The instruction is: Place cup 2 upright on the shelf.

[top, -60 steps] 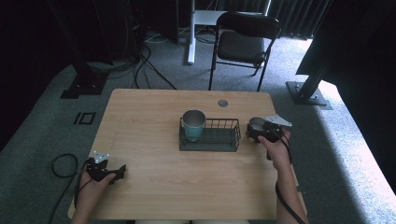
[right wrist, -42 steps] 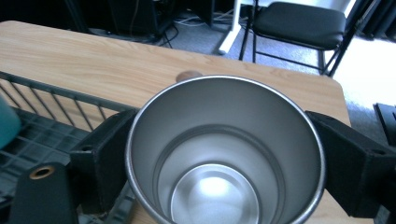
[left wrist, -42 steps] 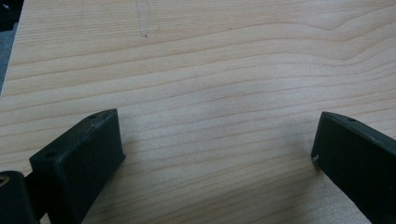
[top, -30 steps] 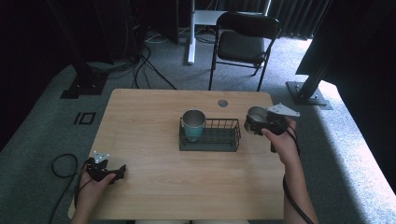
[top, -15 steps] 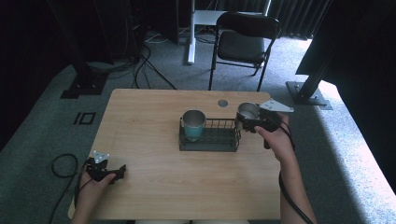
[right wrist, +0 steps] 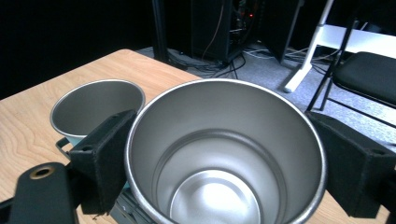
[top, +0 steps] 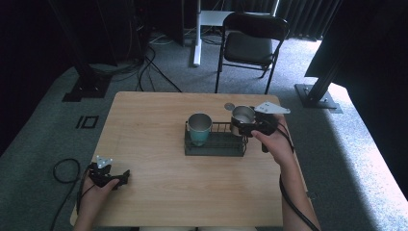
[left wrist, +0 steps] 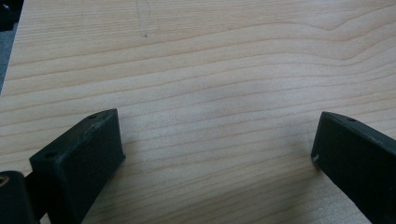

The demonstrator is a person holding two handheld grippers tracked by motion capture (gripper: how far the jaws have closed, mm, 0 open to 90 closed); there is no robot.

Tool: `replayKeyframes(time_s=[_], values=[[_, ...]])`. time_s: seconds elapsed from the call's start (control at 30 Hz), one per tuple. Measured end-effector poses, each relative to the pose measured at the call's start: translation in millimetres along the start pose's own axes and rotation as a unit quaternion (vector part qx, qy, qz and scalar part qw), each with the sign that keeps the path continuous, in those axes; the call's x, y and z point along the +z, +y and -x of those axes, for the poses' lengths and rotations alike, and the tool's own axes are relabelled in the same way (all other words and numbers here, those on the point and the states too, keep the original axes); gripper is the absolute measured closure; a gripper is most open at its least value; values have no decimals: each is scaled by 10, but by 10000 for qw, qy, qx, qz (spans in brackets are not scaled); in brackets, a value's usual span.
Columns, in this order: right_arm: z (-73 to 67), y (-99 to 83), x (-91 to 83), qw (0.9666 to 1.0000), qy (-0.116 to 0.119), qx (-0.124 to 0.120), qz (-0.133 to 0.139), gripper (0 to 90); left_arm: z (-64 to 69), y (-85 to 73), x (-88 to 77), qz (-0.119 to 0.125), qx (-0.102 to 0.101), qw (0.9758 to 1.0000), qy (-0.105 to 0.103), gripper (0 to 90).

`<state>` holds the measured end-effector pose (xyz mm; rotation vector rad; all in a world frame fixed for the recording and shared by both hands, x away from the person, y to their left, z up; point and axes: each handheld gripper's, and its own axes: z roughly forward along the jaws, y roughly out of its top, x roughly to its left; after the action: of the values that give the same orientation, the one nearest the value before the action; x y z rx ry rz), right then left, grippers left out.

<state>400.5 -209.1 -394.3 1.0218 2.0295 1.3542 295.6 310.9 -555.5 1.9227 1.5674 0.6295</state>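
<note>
My right gripper [top: 245, 126] is shut on a steel cup [top: 242, 115], held upright above the right end of a black wire basket [top: 215, 143]. In the right gripper view the steel cup [right wrist: 224, 149] sits empty between both jaws. A teal cup [top: 199, 128] with a steel inside stands in the basket's left end, and the same teal cup [right wrist: 95, 103] shows behind the held one. My left gripper [top: 126, 174] rests open on the table [top: 159, 187] near its front left corner, its jaws wide apart over bare wood [left wrist: 210, 121].
A small round disc [top: 229, 106] lies on the table behind the basket. A black folding chair [top: 250, 45] stands beyond the far edge, with cables and stand bases on the carpet. A cable [top: 62, 169] trails from the left gripper off the table's left side.
My right gripper has carried the steel cup up and leftward from the table right of the basket to over the basket's right end. The left gripper has stayed still.
</note>
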Motion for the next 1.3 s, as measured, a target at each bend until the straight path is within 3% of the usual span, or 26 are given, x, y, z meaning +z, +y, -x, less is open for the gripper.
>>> replayKeyframes(time_s=[0.83,1.3], values=[[-129,-321,544,9985,119,7,-526,131,-1,0,0,-1,7,10000,3,26],[-144,-482,669,9977,129,5,-669,131,-1,0,0,-2,9,10000,1,25]])
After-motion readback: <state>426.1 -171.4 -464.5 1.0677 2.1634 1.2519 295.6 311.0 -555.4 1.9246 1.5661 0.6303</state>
